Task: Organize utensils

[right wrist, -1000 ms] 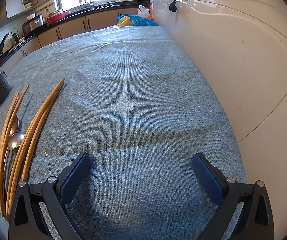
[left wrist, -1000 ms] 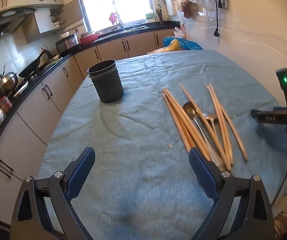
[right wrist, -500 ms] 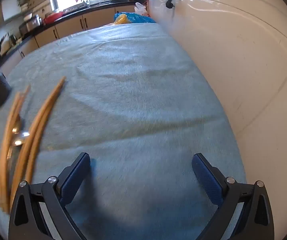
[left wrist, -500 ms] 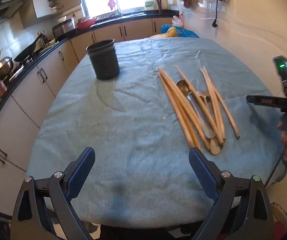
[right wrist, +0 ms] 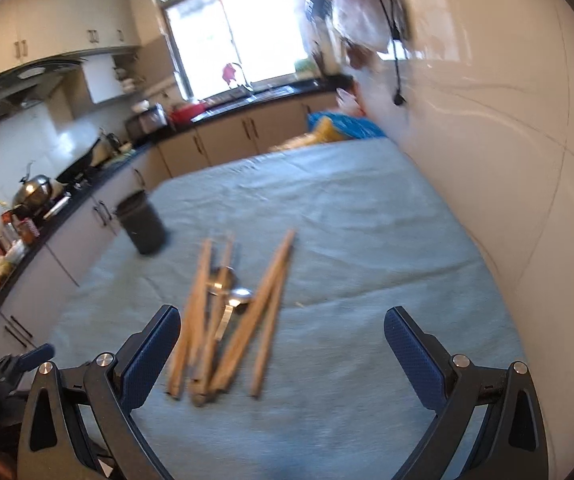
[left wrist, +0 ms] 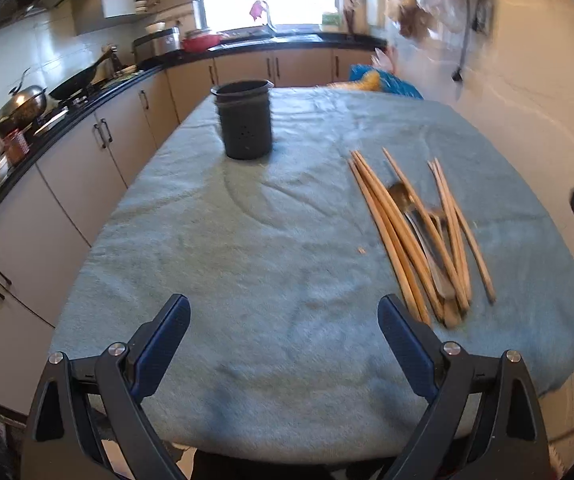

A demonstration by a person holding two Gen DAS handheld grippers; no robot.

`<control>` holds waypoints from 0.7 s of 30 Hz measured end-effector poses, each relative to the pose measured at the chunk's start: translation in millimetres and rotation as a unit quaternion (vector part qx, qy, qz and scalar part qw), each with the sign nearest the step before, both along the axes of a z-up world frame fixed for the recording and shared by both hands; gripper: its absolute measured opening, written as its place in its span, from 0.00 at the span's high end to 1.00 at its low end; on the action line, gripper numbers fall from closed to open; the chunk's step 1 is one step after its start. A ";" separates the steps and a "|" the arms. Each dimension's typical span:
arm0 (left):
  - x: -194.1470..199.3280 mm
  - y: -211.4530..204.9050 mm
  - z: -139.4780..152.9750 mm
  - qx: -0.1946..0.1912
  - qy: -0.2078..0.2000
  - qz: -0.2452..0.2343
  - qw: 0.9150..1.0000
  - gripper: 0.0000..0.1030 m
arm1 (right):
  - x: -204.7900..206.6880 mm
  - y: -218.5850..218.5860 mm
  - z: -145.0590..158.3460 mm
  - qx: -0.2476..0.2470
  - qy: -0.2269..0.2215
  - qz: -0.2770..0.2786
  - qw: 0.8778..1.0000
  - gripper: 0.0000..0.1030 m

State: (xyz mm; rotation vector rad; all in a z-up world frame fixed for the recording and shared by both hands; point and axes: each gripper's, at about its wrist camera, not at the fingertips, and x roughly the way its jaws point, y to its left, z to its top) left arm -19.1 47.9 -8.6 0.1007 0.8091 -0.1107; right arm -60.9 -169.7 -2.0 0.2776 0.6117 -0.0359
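A loose pile of wooden chopsticks (left wrist: 405, 232) lies on the blue cloth with metal spoons (left wrist: 401, 196) among them; the pile also shows in the right wrist view (right wrist: 227, 320). A dark perforated utensil holder (left wrist: 246, 120) stands upright at the table's far left, and shows in the right wrist view (right wrist: 141, 229). My left gripper (left wrist: 285, 328) is open and empty above the near table edge, left of the pile. My right gripper (right wrist: 283, 336) is open and empty, its left finger close beside the near ends of the chopsticks.
The blue cloth (left wrist: 247, 264) covers the table. Kitchen counter and cabinets (left wrist: 87, 148) with pans run along the left. A white wall (right wrist: 507, 140) borders the table's right side. A blue bag (left wrist: 383, 82) lies at the far end.
Both grippers have pulled back toward the near table edge and tilted up. The right wrist view has swung left, so the chopstick pile now lies near its middle.
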 end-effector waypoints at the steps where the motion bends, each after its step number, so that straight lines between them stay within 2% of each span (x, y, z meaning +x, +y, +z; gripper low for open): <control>1: 0.8 6.1 2.0 -0.008 -0.016 0.011 1.000 0.08 | 0.2 4.9 0.5 -0.001 -0.004 0.003 1.000 0.00; 4: 3.2 17.1 4.6 -0.018 -0.036 0.035 0.999 0.08 | 6.8 18.3 2.9 0.000 -0.014 0.014 1.000 0.01; 6: 4.9 18.4 4.4 -0.005 -0.043 0.042 0.998 0.08 | 7.0 25.6 2.5 -0.002 -0.019 0.020 1.000 0.05; 10: 4.5 16.9 2.9 0.002 -0.044 0.039 0.998 0.08 | -5.0 46.2 -5.7 0.009 -0.025 0.025 0.999 0.06; 13: 5.2 17.6 1.7 0.003 -0.042 0.040 0.998 0.08 | -2.1 59.7 -10.8 -0.023 -0.012 0.031 0.999 0.06; 21: 6.3 20.9 -0.8 0.004 -0.038 0.042 0.998 0.08 | 3.7 58.6 -16.7 -0.031 0.008 0.030 0.999 0.06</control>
